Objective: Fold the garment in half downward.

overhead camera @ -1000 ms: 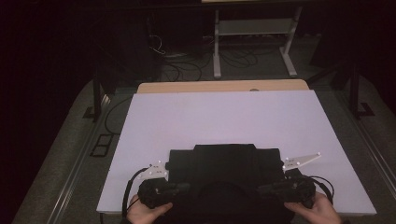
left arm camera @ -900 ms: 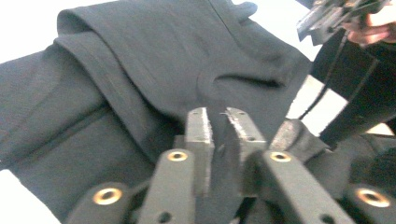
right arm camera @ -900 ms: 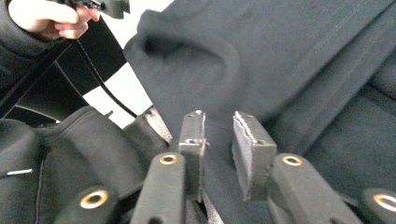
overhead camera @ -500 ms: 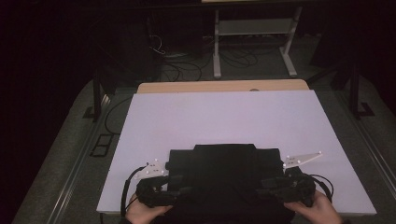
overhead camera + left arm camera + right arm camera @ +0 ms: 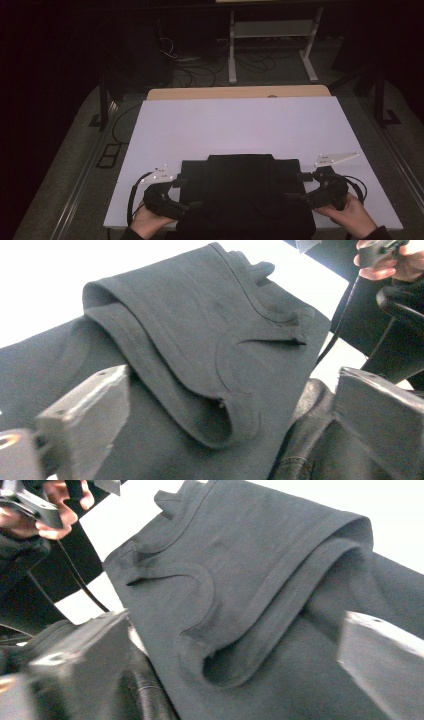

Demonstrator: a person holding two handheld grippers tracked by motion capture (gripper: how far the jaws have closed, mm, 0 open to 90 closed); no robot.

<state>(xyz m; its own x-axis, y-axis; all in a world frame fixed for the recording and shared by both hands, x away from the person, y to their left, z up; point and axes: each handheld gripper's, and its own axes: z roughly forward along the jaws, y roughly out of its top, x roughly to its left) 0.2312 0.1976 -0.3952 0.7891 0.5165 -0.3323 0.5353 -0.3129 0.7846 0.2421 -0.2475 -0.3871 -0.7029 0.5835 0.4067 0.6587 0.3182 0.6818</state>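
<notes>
- We see the dark folded garment lying at the lower centre of the high view, on the near part of the white table, its long axis running left to right across the frame.
- Left gripper sits at the garment's lower-left edge and right gripper at its lower-right edge; each points inward, so the cloth lies between them and about equally near to both.
- Both sets of jaws have just been opening and now stand wide. Cloth lies between the jaws in each gripper view, but we see no pad pressing on it.
- Left gripper view shows the doubled hem and a curved seam, which the high view leaves as flat black.
- Right gripper view gives the same fold mirrored, with the other hand at upper left.
</notes>
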